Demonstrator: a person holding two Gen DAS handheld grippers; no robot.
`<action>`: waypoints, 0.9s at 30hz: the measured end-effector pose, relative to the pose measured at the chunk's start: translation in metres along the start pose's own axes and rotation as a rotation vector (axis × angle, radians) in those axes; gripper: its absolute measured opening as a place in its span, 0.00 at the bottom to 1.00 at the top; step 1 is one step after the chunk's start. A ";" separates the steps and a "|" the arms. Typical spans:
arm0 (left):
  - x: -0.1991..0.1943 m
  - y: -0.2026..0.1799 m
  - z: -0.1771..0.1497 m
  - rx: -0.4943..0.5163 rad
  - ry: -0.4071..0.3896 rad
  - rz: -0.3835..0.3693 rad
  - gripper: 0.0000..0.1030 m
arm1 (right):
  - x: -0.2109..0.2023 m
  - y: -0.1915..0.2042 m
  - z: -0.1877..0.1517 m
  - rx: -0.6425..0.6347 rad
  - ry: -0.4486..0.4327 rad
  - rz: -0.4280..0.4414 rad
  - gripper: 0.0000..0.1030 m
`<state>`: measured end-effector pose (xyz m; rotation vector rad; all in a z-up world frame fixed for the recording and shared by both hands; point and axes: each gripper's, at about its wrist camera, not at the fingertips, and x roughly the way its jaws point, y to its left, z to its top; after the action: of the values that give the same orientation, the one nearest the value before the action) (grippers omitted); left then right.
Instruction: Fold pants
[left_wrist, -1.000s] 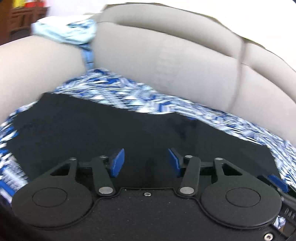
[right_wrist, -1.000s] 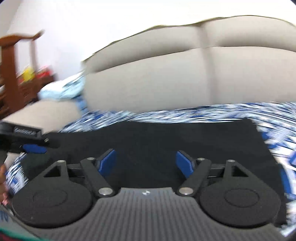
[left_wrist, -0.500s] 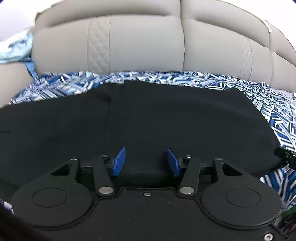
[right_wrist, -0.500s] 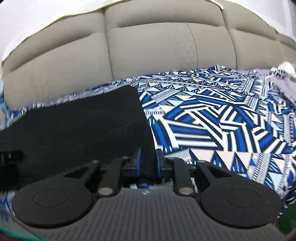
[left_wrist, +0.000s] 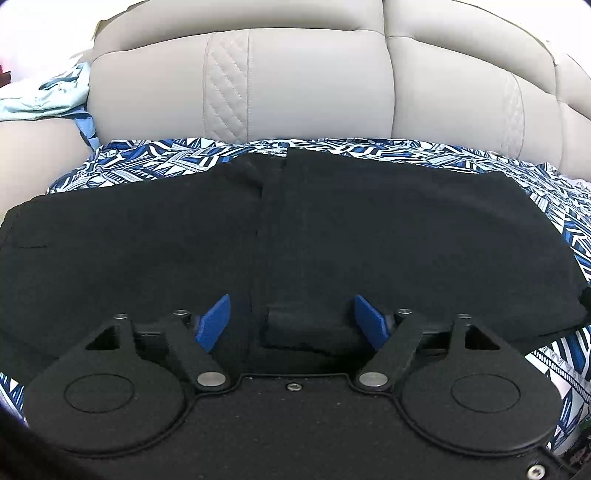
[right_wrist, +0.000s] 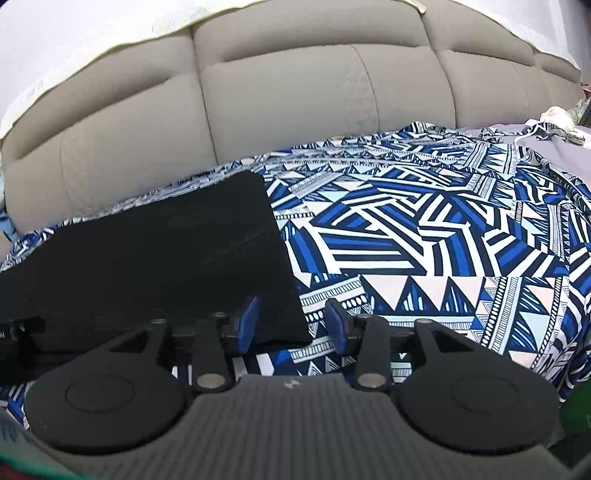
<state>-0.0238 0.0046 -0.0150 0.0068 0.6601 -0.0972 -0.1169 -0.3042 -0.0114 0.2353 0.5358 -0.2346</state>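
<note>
Black pants (left_wrist: 332, 229) lie flat on a blue and white patterned sheet (left_wrist: 155, 162), folded, with a vertical seam down the middle. My left gripper (left_wrist: 293, 321) is open, its blue fingers either side of the pants' near edge and a belt loop. In the right wrist view the pants (right_wrist: 155, 258) fill the left half. My right gripper (right_wrist: 291, 323) is open, low over the pants' near right corner, which lies between the fingers. The left gripper's edge shows at far left (right_wrist: 18, 328).
The beige padded sofa back (left_wrist: 295, 74) rises behind the sheet. A light blue cloth (left_wrist: 44, 96) lies on the left armrest. In the right wrist view the patterned sheet (right_wrist: 443, 240) spreads to the right, with grey fabric (right_wrist: 554, 147) and small items at far right.
My right gripper was shut at the pants' corner half a second ago and has now opened. My left gripper has opened wider and stays at the near edge. Both swung round from a second ago.
</note>
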 end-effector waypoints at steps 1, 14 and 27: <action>0.000 0.001 0.000 -0.003 0.000 0.001 0.74 | -0.002 0.004 -0.001 -0.017 -0.019 -0.001 0.62; -0.016 0.046 -0.011 -0.097 0.019 0.006 0.94 | 0.010 0.073 -0.009 -0.206 -0.103 0.160 0.85; -0.033 0.077 -0.020 -0.150 0.013 0.055 0.94 | 0.028 0.153 -0.030 -0.431 -0.070 0.257 0.89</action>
<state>-0.0545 0.0849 -0.0122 -0.1190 0.6787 0.0057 -0.0646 -0.1554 -0.0272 -0.1232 0.4684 0.1242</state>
